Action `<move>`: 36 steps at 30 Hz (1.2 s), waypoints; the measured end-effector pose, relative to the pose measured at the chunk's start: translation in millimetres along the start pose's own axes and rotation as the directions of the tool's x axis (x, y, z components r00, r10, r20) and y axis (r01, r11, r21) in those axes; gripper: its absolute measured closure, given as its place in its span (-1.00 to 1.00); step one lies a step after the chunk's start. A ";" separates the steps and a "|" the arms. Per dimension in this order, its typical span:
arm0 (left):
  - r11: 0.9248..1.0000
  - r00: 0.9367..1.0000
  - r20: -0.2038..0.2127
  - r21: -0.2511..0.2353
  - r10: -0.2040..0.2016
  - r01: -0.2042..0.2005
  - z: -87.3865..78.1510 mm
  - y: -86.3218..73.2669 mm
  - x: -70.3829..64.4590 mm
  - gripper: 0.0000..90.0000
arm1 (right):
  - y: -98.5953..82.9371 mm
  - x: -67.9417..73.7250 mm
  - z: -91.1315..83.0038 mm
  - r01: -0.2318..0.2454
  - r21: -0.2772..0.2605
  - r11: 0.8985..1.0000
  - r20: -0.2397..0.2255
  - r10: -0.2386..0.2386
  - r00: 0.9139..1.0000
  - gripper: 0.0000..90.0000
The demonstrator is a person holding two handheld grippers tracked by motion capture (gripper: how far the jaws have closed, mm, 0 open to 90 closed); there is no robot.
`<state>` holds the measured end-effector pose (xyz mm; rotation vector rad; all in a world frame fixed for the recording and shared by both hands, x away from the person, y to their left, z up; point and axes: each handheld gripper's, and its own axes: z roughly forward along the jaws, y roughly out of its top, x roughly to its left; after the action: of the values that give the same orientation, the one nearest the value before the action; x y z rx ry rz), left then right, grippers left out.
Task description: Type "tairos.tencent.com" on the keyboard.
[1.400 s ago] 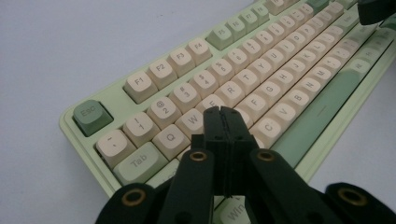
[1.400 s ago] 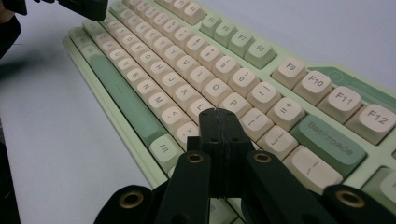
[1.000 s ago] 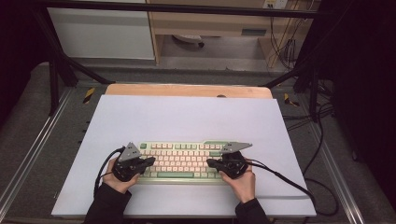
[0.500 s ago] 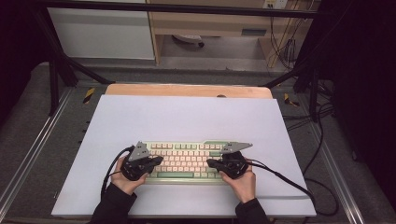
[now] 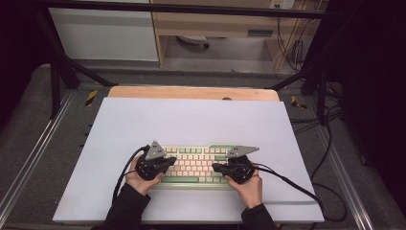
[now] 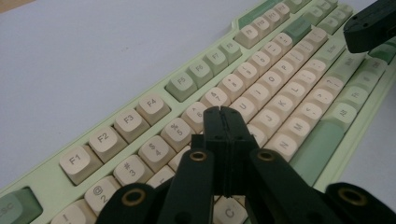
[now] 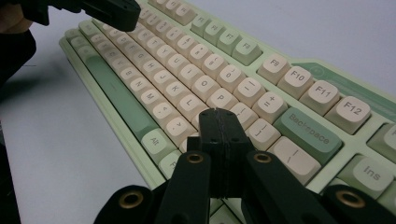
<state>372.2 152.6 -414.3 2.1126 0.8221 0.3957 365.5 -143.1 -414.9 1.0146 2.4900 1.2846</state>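
A pale green keyboard [image 5: 195, 159] with cream keys lies near the front of the white table top [image 5: 191, 120]. My left gripper [image 5: 171, 162] hovers over the keyboard's left part with its jaws pressed together and nothing between them. In the left gripper view the gripper [image 6: 223, 113] points at the number and upper letter rows of the keyboard [image 6: 280, 88]. My right gripper [image 5: 215, 167], also shut and empty, is over the right part. Seen in the right gripper view, the gripper [image 7: 218, 114] sits above the keys near P and Backspace on the keyboard [image 7: 187, 70].
A wooden strip [image 5: 191, 92] runs along the table's far edge. Black cables [image 5: 297, 184] trail from the right gripper across the table's right front. Metal frame rails flank the table. The left gripper's jaw [image 7: 107, 9] shows at the top left of the right gripper view.
My left gripper has slid to the right along the keyboard, toward its middle. The right gripper has stayed where it was.
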 end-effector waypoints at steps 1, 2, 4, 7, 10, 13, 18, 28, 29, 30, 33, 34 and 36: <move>1.000 1.000 -0.003 0.004 0.001 -0.001 1.7 -0.2 0.1 1.00 | 0.0 0.1 -0.1 0.000 0.001 1.000 0.001 0.000 1.000 1.00; 1.000 1.000 -0.006 0.009 0.001 -0.001 3.1 -0.4 0.4 1.00 | 0.0 0.1 0.0 -0.002 0.000 1.000 0.000 0.002 1.000 1.00; 1.000 1.000 -0.009 0.012 -0.001 0.001 6.1 -1.2 1.1 1.00 | 0.0 0.0 0.3 -0.002 0.000 1.000 -0.001 0.002 1.000 1.00; 1.000 1.000 -0.016 0.023 0.001 -0.001 12.5 -3.1 0.3 1.00 | -0.2 0.2 0.8 -0.002 0.000 1.000 -0.001 0.002 1.000 1.00; 1.000 1.000 -0.020 0.025 0.003 -0.003 16.5 -3.6 -0.4 1.00 | -0.1 0.1 0.5 -0.001 0.000 1.000 0.000 0.001 1.000 1.00; 1.000 1.000 -0.021 0.025 0.006 -0.005 17.6 -4.2 -0.1 1.00 | -0.2 0.2 0.3 0.001 -0.002 1.000 -0.001 -0.001 1.000 1.00; 1.000 1.000 -0.020 0.025 0.011 -0.010 17.8 -4.6 0.0 1.00 | 0.0 0.2 -0.4 0.000 -0.001 1.000 -0.001 0.000 1.000 1.00; 0.999 1.000 -0.014 0.031 0.012 -0.011 20.2 -6.5 -0.4 1.00 | 0.1 0.3 -0.8 -0.002 -0.001 1.000 -0.002 0.002 1.000 1.00; 0.999 1.000 -0.013 0.031 0.012 -0.012 19.8 -6.4 -0.4 1.00 | 0.2 0.3 -0.8 -0.001 -0.003 1.000 -0.002 0.001 1.000 1.00; 0.999 1.000 -0.013 0.031 0.012 -0.012 19.4 -6.2 -0.5 1.00 | 0.2 0.4 -1.1 -0.002 -0.003 1.000 -0.001 0.002 1.000 1.00; 1.000 1.000 -0.008 0.020 0.012 -0.012 16.0 -5.2 -1.0 1.00 | 0.3 0.5 -1.5 -0.001 -0.003 1.000 -0.001 0.001 1.000 1.00; 1.000 1.000 -0.007 0.017 0.015 -0.015 14.8 -5.0 -1.1 1.00 | 0.3 0.4 -1.5 0.000 -0.004 1.000 0.000 0.000 1.000 1.00; 1.000 1.000 -0.004 0.017 0.015 -0.015 12.6 -5.1 -1.3 1.00 | 0.3 0.4 -1.5 0.001 -0.004 1.000 0.000 -0.001 1.000 1.00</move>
<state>375.8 146.7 -426.1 2.1352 0.8148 0.4033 364.6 -143.7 -413.6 1.0130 2.4867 1.2884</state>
